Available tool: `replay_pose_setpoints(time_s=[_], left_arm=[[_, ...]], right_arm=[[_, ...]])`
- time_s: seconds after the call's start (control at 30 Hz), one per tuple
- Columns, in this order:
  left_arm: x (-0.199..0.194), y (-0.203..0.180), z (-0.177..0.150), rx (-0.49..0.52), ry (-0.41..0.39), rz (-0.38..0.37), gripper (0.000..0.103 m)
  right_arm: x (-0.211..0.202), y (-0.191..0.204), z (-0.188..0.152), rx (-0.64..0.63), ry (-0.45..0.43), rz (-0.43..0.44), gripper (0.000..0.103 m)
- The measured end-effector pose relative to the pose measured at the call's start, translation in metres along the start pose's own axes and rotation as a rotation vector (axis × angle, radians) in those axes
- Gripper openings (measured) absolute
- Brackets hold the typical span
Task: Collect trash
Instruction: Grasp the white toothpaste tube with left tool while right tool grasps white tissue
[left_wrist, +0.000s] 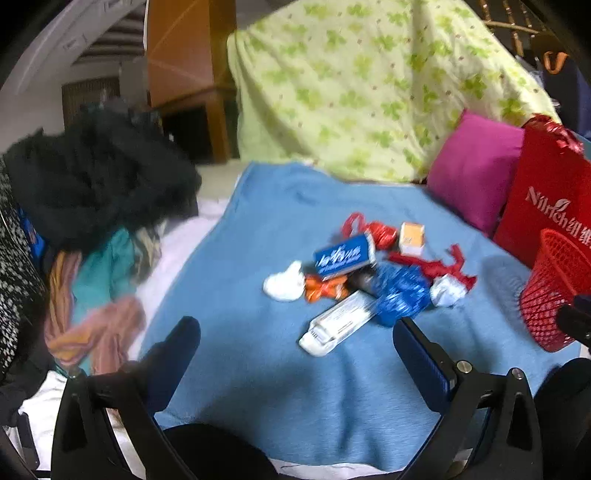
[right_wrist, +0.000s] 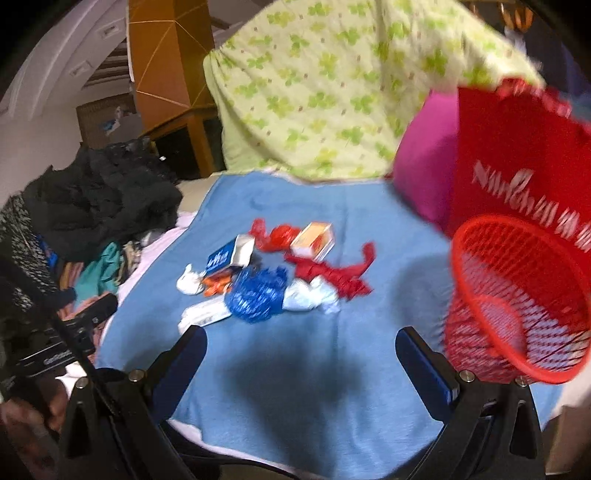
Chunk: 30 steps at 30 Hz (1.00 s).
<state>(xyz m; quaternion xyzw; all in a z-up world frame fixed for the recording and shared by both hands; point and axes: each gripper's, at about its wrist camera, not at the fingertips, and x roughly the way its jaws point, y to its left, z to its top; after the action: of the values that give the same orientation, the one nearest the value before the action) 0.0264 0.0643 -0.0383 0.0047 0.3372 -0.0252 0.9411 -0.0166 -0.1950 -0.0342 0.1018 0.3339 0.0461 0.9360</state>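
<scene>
A heap of trash lies on a blue blanket (left_wrist: 280, 387): a blue box (left_wrist: 343, 256), a white tube box (left_wrist: 338, 323), a crumpled blue wrapper (left_wrist: 400, 291), an orange wrapper (left_wrist: 325, 288), white tissue (left_wrist: 284, 282), red wrappers (left_wrist: 436, 266) and a small orange box (left_wrist: 412, 236). My left gripper (left_wrist: 297, 360) stands open just short of the heap, holding nothing. My right gripper (right_wrist: 301, 363) is open too, above bare blanket (right_wrist: 295, 417), with the blue wrapper (right_wrist: 256, 295) ahead. A red mesh basket (right_wrist: 517, 295) sits at the right, tilted.
A pile of dark and coloured clothes (left_wrist: 96, 206) fills the left side. A green-patterned quilt (left_wrist: 369, 85) rises behind, with a magenta pillow (left_wrist: 472, 166) and a red bag (left_wrist: 546, 192) at the right. The left gripper's body (right_wrist: 74, 332) and a hand show at lower left.
</scene>
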Motion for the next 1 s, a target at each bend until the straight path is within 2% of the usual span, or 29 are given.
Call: replay_pose_setpoints(time_s=[0.1, 0.13, 0.23, 0.3, 0.37, 0.53, 0.73, 0.8, 0.87, 0.9, 0.97, 1.0], left_arm=[[0.026, 0.013, -0.003, -0.002, 0.037, 0.006, 0.103], [0.035, 0.016, -0.004, -0.003, 0.054, 0.009, 0.103], [0.059, 0.024, -0.007, -0.007, 0.092, -0.003, 0.103], [0.077, 0.025, -0.008, -0.003, 0.11, -0.017, 0.103], [0.09, 0.023, -0.008, 0.006, 0.114, -0.041, 0.103], [0.109, -0.001, -0.003, 0.105, 0.089, -0.139, 0.103], [0.133, -0.023, 0.005, 0.228, 0.125, -0.22, 0.102], [0.145, -0.028, 0.005, 0.234, 0.153, -0.249, 0.096], [0.159, -0.031, 0.003, 0.231, 0.205, -0.265, 0.08], [0.165, -0.031, 0.002, 0.224, 0.231, -0.273, 0.076], [0.173, -0.029, -0.002, 0.206, 0.27, -0.29, 0.065], [0.176, -0.028, -0.004, 0.195, 0.288, -0.301, 0.062]], right_arm=[[0.029, -0.014, -0.002, 0.085, 0.055, 0.069, 0.103], [0.041, -0.018, -0.002, 0.092, 0.107, 0.057, 0.103], [0.072, -0.027, 0.0, 0.18, 0.176, 0.106, 0.101], [0.096, -0.029, 0.002, 0.227, 0.201, 0.121, 0.097], [0.12, -0.032, 0.006, 0.282, 0.244, 0.129, 0.085], [0.169, -0.046, 0.01, 0.46, 0.307, 0.134, 0.076], [0.204, -0.069, 0.005, 0.702, 0.36, 0.147, 0.076], [0.213, -0.075, 0.002, 0.758, 0.368, 0.138, 0.076], [0.219, -0.079, 0.002, 0.804, 0.371, 0.138, 0.073], [0.222, -0.079, 0.002, 0.812, 0.371, 0.135, 0.07], [0.226, -0.078, 0.006, 0.806, 0.367, 0.132, 0.056], [0.23, -0.077, 0.007, 0.803, 0.369, 0.135, 0.052]])
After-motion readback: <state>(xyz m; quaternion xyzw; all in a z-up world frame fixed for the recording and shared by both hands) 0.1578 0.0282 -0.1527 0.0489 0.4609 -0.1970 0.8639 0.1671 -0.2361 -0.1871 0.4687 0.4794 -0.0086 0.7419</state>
